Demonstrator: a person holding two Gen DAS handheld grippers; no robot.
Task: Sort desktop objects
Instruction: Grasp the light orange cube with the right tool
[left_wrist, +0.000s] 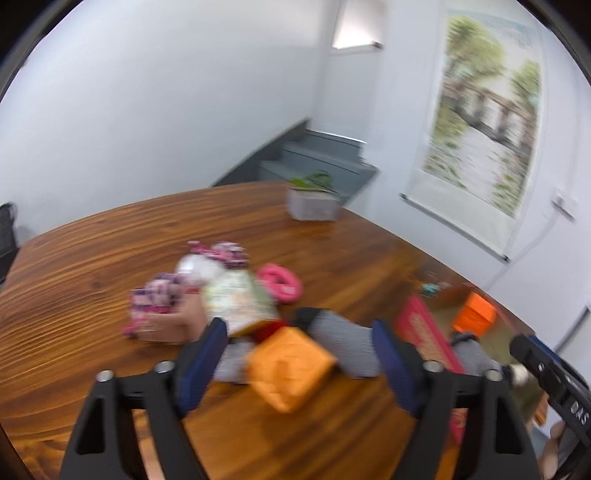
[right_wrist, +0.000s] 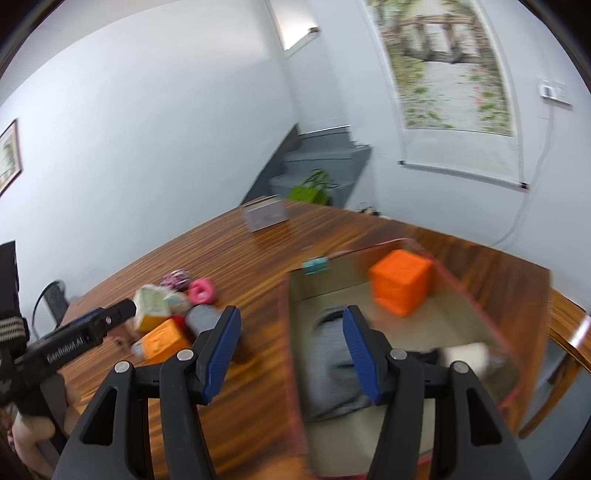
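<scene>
A heap of small objects lies mid-table: an orange cube (left_wrist: 290, 373), a grey rolled cloth (left_wrist: 341, 345), a pale green carton (left_wrist: 240, 302), a pink ring (left_wrist: 280, 282) and pink patterned pouches (left_wrist: 155, 299). My left gripper (left_wrist: 301, 365) is open, its jaws either side of the orange cube and grey roll, just above them. My right gripper (right_wrist: 290, 349) is open and empty above the near left edge of the clear storage box (right_wrist: 476, 291), which holds another orange cube (right_wrist: 400, 286), a grey cloth (right_wrist: 332, 369) and a white item (right_wrist: 469, 354).
The wooden table (left_wrist: 92, 277) carries a grey planter with a green plant (left_wrist: 314, 205) at its far side. A teal clip (right_wrist: 314, 265) sits at the box's far corner. Grey stairs and a wall scroll stand behind. The table edge runs close on the right.
</scene>
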